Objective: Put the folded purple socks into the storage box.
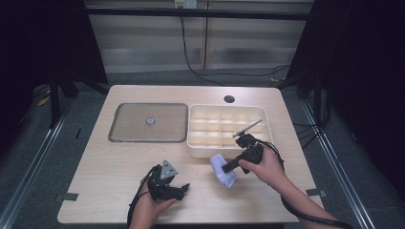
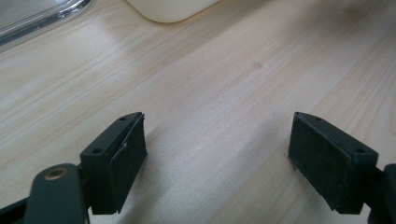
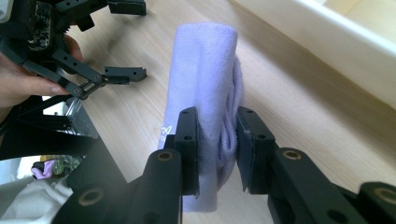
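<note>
A rolled pale-lilac cloth [image 1: 223, 170] [image 3: 205, 88] is on the wooden table just in front of the cream divided tray [image 1: 193, 145]. My right gripper [image 1: 228, 167] [image 3: 217, 154] is shut on the roll, its two pads squeezing the near part of the cloth. My left gripper [image 1: 183, 188] [image 2: 217, 154] stands open near the table's front edge, left of the cloth, with bare wood between its jaws. It also appears in the right gripper view as the left gripper [image 3: 127, 42], open, held by a hand.
A flat metal tray [image 1: 125, 136] with a small round piece [image 1: 150, 121] at its middle lies at the back left. The cream tray [image 3: 327, 37] has several compartments and a grey rod [image 1: 248, 128] lying across it. A round hole [image 1: 229, 99] is near the table's far edge.
</note>
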### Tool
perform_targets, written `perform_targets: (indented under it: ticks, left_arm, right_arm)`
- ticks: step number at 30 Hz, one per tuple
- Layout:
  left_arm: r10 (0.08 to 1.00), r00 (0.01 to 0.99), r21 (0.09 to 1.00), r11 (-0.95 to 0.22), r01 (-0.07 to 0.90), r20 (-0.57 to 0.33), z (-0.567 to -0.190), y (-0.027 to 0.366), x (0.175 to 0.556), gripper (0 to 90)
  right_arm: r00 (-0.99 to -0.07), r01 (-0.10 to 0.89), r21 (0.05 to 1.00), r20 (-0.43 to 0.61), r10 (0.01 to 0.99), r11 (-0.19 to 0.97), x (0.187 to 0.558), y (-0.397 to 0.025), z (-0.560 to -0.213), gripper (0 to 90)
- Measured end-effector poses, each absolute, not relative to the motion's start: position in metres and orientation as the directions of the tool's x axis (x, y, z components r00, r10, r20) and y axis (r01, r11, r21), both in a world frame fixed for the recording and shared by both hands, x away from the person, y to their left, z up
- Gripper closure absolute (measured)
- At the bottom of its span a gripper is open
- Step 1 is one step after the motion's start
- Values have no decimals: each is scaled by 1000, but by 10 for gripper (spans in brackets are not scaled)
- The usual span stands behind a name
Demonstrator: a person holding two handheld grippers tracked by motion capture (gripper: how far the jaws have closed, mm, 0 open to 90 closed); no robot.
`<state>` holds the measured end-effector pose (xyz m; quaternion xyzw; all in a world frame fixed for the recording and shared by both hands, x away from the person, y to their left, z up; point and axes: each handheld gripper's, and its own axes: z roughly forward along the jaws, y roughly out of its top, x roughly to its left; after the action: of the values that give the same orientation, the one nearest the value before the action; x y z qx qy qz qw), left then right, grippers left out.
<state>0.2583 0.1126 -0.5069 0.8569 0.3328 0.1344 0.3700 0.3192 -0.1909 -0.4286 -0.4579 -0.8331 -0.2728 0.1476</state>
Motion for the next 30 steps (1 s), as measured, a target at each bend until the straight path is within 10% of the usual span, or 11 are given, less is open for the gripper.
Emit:
perform_targets:
  ticks: [30]
  left_arm:
    - [668, 744, 723, -505, 471, -18, -507, 113, 258, 184]
  right_arm:
    - [-542, 840, 309, 446, 712, 446, 333, -220, -388, 721]
